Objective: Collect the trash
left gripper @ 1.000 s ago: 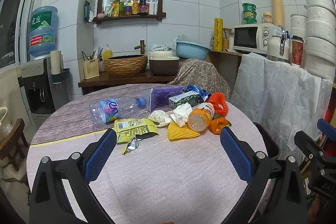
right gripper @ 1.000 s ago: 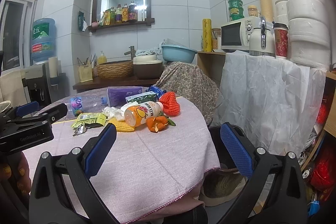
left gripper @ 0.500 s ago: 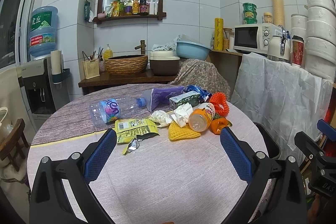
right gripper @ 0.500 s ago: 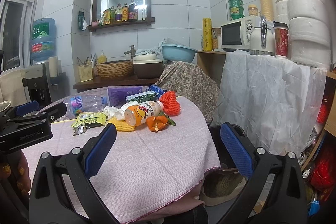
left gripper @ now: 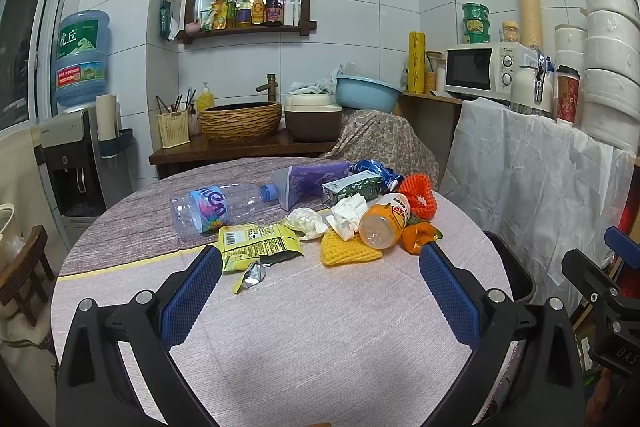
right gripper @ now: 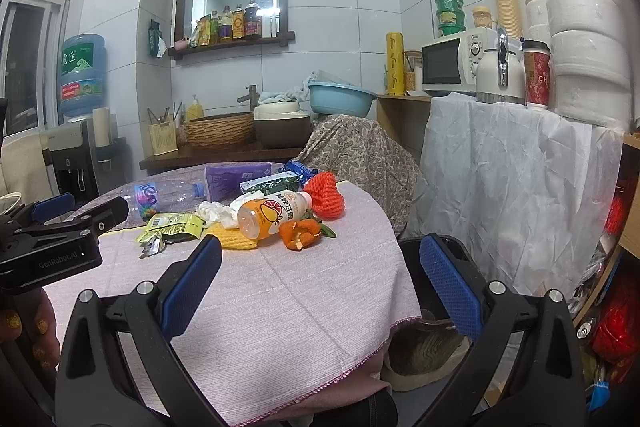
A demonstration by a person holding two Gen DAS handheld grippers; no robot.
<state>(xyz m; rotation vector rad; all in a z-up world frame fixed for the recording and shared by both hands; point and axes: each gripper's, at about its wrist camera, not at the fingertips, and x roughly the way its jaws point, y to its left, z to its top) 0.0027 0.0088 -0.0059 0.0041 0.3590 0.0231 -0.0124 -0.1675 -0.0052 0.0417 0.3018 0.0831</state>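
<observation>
A pile of trash lies on the round table [left gripper: 320, 327]: a clear plastic bottle [left gripper: 212, 207], a yellow-green wrapper [left gripper: 256, 245], crumpled tissues [left gripper: 308, 221], a yellow foam net [left gripper: 348, 249], an orange juice bottle [left gripper: 384, 221], orange peel [left gripper: 418, 237], a red foam net [left gripper: 418, 191], a green carton [left gripper: 352, 187] and a purple pouch [left gripper: 308, 179]. My left gripper [left gripper: 320, 283] is open and empty, hovering short of the pile. My right gripper [right gripper: 320, 279] is open and empty over the table's right edge, the juice bottle [right gripper: 272, 213] ahead of it.
A black bin [right gripper: 444, 259] stands on the floor right of the table, below a white-draped counter [right gripper: 512, 179] with a microwave [right gripper: 456, 65]. A wooden shelf with a woven basin [left gripper: 240, 121] is behind the table. A water dispenser [left gripper: 76, 147] stands at the left.
</observation>
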